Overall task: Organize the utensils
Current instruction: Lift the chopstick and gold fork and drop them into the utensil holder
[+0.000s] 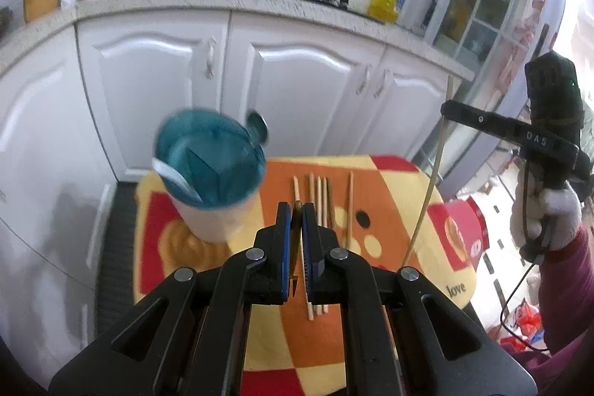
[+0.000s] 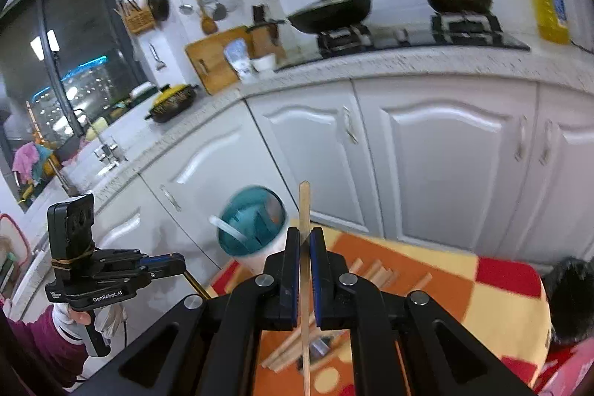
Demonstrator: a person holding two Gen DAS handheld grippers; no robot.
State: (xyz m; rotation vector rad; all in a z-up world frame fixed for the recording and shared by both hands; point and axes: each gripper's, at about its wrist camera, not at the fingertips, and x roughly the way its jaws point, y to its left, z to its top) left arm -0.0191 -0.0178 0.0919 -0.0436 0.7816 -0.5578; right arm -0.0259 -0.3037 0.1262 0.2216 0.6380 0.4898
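The right gripper (image 1: 451, 108) carries white letters "DAS" on its black body. The left gripper (image 2: 180, 260) reads "GenRobot.AI" along its base. The checkered tablecloth (image 1: 438, 270) shows "love" near its edge.

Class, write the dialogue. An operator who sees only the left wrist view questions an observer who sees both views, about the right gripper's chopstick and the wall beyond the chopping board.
Operator: How is the right gripper holding its chopstick?
Observer: Its jaws are shut on it. A short end pokes out past them and the long part trails back under the gripper.
Operator: What is left of the chopping board?
Observer: Ladles hang from hooks on the wall.
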